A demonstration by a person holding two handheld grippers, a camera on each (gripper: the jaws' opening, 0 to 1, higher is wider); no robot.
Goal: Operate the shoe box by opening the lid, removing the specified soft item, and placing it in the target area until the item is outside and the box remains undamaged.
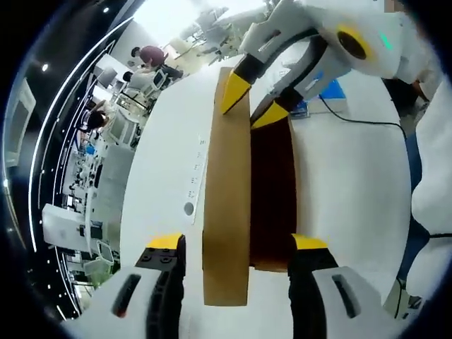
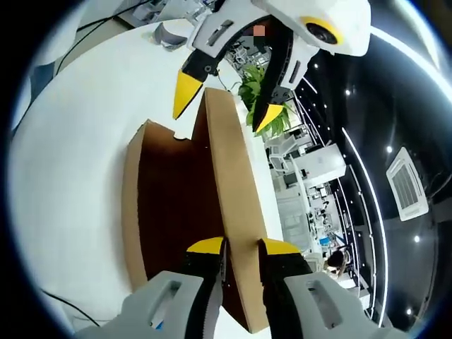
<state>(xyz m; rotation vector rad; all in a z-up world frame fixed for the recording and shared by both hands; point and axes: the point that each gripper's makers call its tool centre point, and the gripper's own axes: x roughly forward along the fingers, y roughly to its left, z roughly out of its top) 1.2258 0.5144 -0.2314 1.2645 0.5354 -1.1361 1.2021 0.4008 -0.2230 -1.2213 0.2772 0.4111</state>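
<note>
Both yellow-tipped two-jaw grippers work the raised lid (image 1: 226, 205) of the brown cardboard shoe box (image 2: 169, 205), which stands on the white table (image 1: 353, 198). Right gripper (image 2: 242, 248): jaws nearly closed, pinching the near edge of the lid panel. Left gripper (image 1: 239, 245): jaws spread wide, straddling the lid edge at its own end without clamping it. To complete the opening step well, swing the lid about its hinge line with both ends moving together; uneven lift is likely to twist or crease the cardboard. Keep the pinch light. The soft item cannot be made out in the dark interior (image 2: 176, 212); presumably it lies inside, not yet removed. In the right gripper view a green potted plant (image 2: 263, 88) appears behind the opposite gripper, and the box's notched side wall is visible. In the left gripper view a dark cable (image 1: 353, 119) crosses the table and distant seated people appear.
</note>
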